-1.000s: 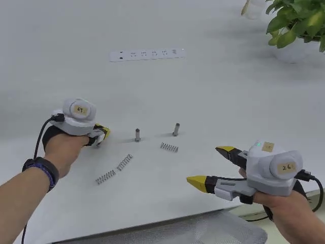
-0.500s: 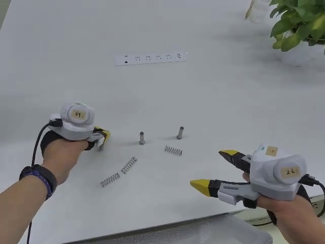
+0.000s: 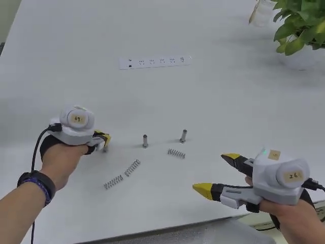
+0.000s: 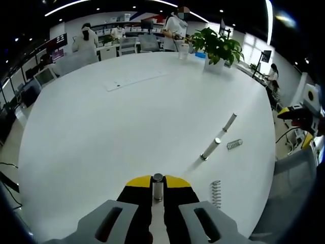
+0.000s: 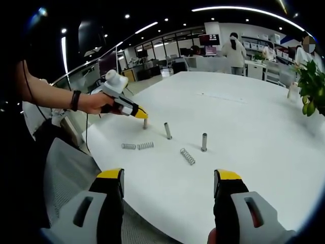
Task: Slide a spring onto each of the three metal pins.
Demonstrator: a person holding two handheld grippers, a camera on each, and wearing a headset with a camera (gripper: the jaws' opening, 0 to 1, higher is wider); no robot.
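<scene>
Three short metal pins stand upright on the white table (image 3: 223,101). My left gripper (image 3: 104,141) is shut on the left pin (image 3: 105,147), which shows between the yellow tips as the pin (image 4: 158,185). The middle pin (image 3: 145,141) and right pin (image 3: 183,135) stand free. Three springs lie flat: one spring (image 3: 176,153) just before the right pin, and two springs (image 3: 132,167) (image 3: 113,181) end to end nearer me. My right gripper (image 3: 217,173) hovers open and empty at the front right, apart from everything; its own view has the right gripper (image 5: 169,178) facing the spring (image 5: 187,156).
A white power strip (image 3: 155,62) lies at the far middle of the table. A potted plant (image 3: 302,25) stands at the far right corner. The table's front edge (image 3: 152,231) runs just below the right gripper, with a mesh chair beneath. People stand far behind.
The head camera has shifted, sliding the whole scene down and right. Grippers, pins and springs keep their places.
</scene>
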